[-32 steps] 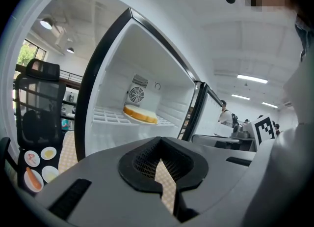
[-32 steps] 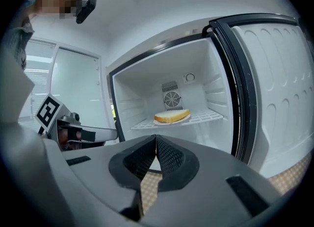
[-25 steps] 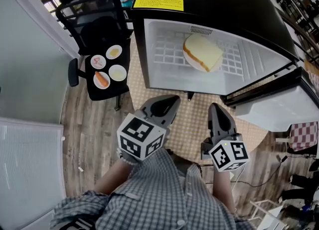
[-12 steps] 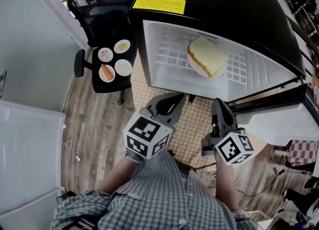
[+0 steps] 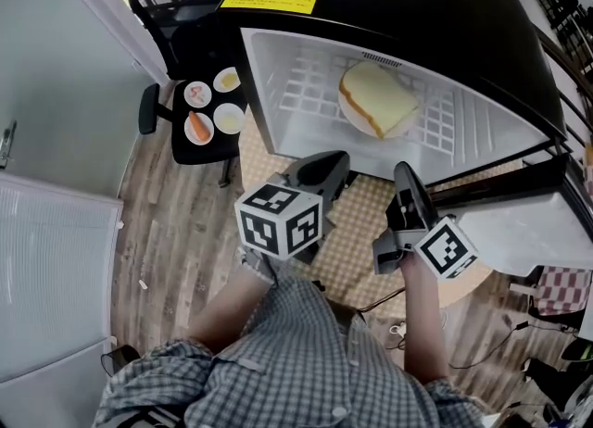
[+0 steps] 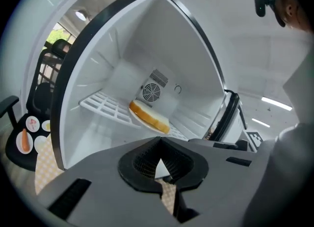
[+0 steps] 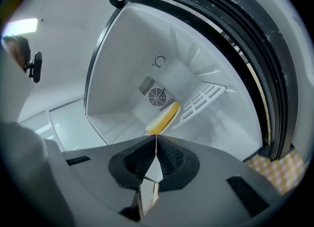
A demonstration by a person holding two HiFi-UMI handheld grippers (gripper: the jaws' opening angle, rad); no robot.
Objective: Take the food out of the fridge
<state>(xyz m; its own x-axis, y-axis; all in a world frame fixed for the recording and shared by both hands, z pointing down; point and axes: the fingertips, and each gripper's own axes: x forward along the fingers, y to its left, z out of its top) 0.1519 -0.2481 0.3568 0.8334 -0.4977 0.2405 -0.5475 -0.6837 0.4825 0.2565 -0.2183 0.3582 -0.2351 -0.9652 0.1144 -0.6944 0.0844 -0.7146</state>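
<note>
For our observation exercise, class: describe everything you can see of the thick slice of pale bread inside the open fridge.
The thick slice of pale bread has a cream face and golden-brown crust. It looks whole and lies flat on a round white plate on the white wire shelf, near the back of the open black fridge. Only the plate touches it.
</note>
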